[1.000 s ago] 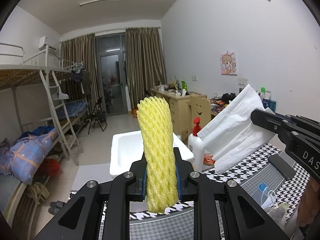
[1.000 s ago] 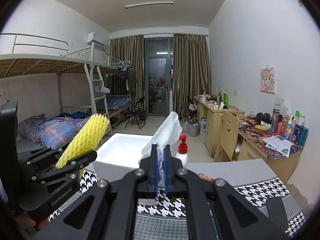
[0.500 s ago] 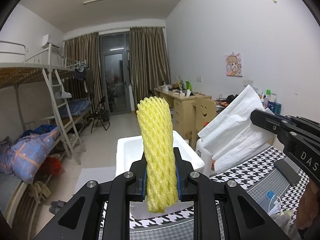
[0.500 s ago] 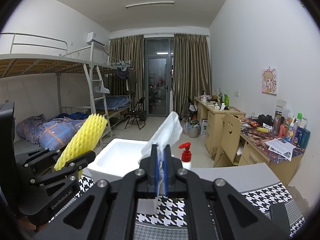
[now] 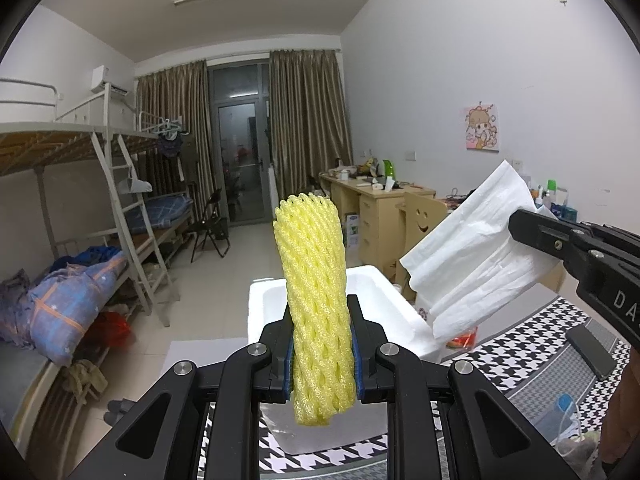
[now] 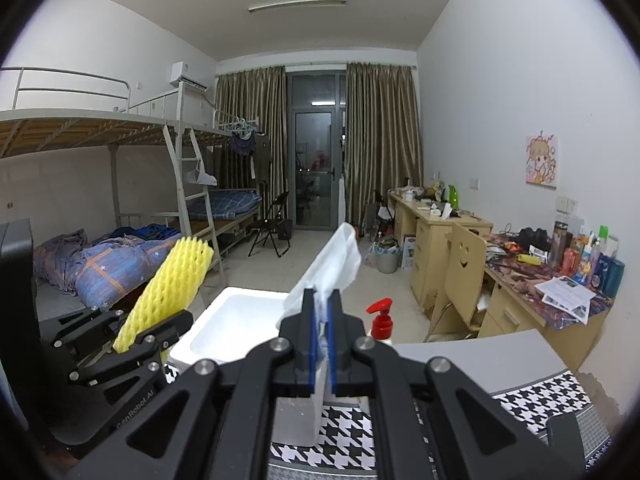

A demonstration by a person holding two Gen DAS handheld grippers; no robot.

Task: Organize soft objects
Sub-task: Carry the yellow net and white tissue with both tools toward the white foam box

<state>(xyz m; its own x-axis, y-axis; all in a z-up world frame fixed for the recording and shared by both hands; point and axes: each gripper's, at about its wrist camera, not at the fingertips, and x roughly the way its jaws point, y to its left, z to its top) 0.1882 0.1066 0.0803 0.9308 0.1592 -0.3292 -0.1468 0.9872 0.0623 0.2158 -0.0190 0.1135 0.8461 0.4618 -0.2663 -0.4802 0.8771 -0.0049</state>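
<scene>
Between the blue pads of the left tongs point(image 5: 322, 354): yellow foam net sleeve point(image 5: 314, 300), upright, clamped at its lower half, top well above the fingertips. In the right tongs point(image 6: 323, 344), clenched: white tissue point(image 6: 334, 264), pinched at its base, fanning up and far. Just beyond both: white foam box point(image 6: 236, 320) on the houndstooth tabletop point(image 6: 532, 404), red pump bottle point(image 6: 381, 318) at its right. Compared with a second ago: box larger and nearer below both tongs; grips unchanged.
</scene>
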